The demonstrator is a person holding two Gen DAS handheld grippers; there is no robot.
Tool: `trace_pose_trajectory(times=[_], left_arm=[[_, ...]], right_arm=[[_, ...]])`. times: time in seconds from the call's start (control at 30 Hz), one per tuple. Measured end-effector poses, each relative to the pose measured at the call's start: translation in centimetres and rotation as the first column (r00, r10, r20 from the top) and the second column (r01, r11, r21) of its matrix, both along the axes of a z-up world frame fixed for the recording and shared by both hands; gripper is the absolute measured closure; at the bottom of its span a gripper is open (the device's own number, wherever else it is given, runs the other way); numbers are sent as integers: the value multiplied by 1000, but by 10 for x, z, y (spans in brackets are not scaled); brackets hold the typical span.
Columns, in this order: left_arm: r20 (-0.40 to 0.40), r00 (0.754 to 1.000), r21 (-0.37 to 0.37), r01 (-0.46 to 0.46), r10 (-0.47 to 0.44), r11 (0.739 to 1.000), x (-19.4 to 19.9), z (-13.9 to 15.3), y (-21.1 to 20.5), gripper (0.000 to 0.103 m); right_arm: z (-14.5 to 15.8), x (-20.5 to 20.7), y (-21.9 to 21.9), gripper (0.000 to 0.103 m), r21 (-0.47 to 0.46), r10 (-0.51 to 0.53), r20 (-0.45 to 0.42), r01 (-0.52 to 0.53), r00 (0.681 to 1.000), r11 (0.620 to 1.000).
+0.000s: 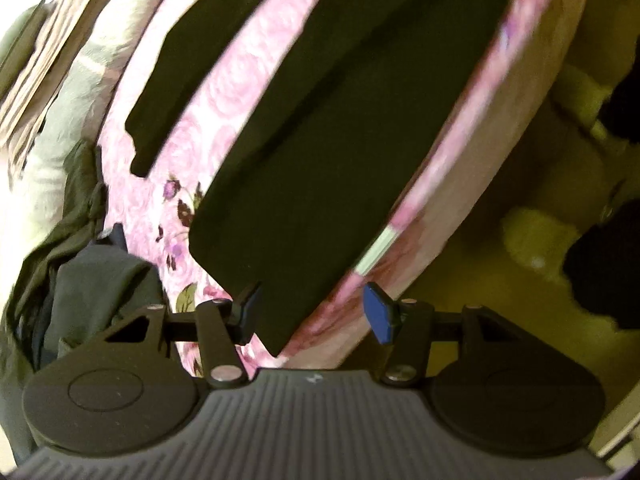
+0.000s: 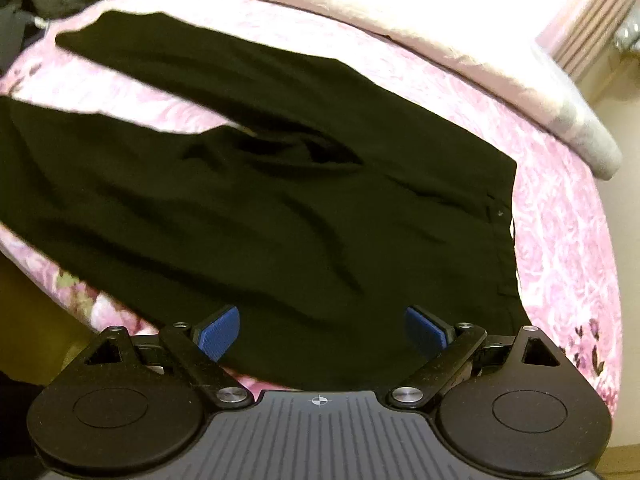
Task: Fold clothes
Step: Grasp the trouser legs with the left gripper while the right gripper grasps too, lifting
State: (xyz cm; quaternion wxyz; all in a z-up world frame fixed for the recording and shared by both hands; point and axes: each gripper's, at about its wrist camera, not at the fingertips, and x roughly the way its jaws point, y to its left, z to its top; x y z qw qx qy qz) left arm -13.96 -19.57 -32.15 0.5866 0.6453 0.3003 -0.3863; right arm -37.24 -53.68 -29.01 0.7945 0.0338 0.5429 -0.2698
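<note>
While both grippers hang above it with jaws apart, a pair of black trousers (image 2: 304, 184) lies spread flat on a bed covered by a pink rose-patterned sheet (image 2: 560, 216). Taking the trousers as the landmark: in the right wrist view their waistband sits toward the right, near the bed's edge, and the two legs run off to the left with a wedge of pink sheet between them. Soft creases cross the seat, just past the crotch. The right gripper (image 2: 322, 330) hovers over the near edge of the trousers below the waistband; its blue pads stand well apart with dark cloth seen between them, and I cannot tell whether they touch the fabric, though nothing is pinched.

In the left wrist view the left gripper (image 1: 316, 312) hovers over the hem corner of the nearer trouser leg (image 1: 320, 152), at the side edge of the mattress. Its fingers are parted, nothing clamped, with the hem corner lying beneath the gap. The other leg (image 1: 224, 60) lies beyond, apart from the first. Left of the trousers a heap of grey-green clothing (image 1: 80, 264) rests on the sheet, and a pale blanket (image 1: 100, 64) lies further off
</note>
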Motion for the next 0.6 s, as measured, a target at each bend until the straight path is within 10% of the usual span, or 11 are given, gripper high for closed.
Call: trace_pose_trajectory(times=[0.4,0.6], left_arm=[[103,962,90,243,-252,966,45,-80,44,69],[87,969,43,230,-233,972,52,-57,40,101]], right_arm=[[-38,21,42,11,-6,-32,-45,32,998,999],[-36,17,34,11,-50,-54,-65,51,996,997]])
